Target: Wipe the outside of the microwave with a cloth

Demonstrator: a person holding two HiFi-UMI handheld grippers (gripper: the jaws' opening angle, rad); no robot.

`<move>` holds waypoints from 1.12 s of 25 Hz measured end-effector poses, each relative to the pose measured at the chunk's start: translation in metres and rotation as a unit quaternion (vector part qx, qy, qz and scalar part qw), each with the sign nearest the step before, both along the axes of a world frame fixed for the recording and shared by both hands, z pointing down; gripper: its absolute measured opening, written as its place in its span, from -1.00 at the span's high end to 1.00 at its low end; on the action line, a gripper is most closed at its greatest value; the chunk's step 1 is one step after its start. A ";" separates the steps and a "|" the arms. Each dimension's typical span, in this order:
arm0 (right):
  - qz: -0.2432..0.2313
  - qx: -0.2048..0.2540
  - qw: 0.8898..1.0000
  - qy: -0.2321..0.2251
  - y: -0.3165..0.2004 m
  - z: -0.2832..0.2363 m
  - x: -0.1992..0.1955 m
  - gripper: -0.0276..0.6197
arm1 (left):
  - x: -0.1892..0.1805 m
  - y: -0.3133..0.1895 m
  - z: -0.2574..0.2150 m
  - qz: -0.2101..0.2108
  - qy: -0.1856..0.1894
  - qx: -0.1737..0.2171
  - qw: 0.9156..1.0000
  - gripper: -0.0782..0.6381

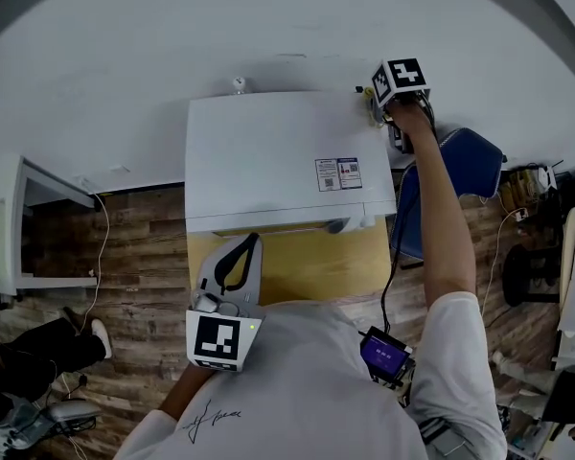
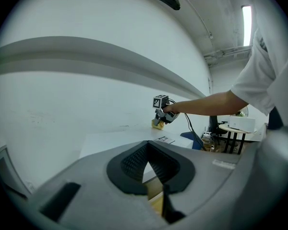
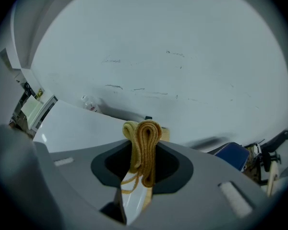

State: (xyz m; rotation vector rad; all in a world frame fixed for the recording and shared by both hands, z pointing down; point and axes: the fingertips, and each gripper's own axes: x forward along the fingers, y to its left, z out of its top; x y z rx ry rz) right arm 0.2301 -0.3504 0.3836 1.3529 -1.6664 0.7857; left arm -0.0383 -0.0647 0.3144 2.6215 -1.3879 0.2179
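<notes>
Now | right gripper (image 3: 144, 152) clamped on yellow cloth (image 3: 147, 132) | left gripper (image 2: 146, 152) closed, empty | microwave (image 1: 268, 151) sticker (image 1: 337, 173) unreadable

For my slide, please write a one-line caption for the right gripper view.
The right hand-held gripper clamps a folded yellow cloth over the top of the white microwave, near the wall.

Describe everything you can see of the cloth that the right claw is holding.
The cloth is mustard yellow and looks like soft woven fabric. It is folded into several layers whose rounded edges bulge out past the tips. The right claw is shut on it, and thin strands trail below the fold. In the head view it sits at the far right corner of the white microwave, and it seems to be pressed against the top surface.
</notes>
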 end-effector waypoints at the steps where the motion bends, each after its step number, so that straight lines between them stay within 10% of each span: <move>1: 0.004 -0.001 1.000 -0.004 0.000 0.001 -0.003 0.56 | -0.003 0.001 0.002 -0.001 -0.004 -0.004 1.000 0.79; 28: -0.057 -0.004 0.998 0.013 0.004 0.007 -0.074 0.56 | -0.006 0.010 0.019 0.001 -0.028 -0.016 0.999 0.79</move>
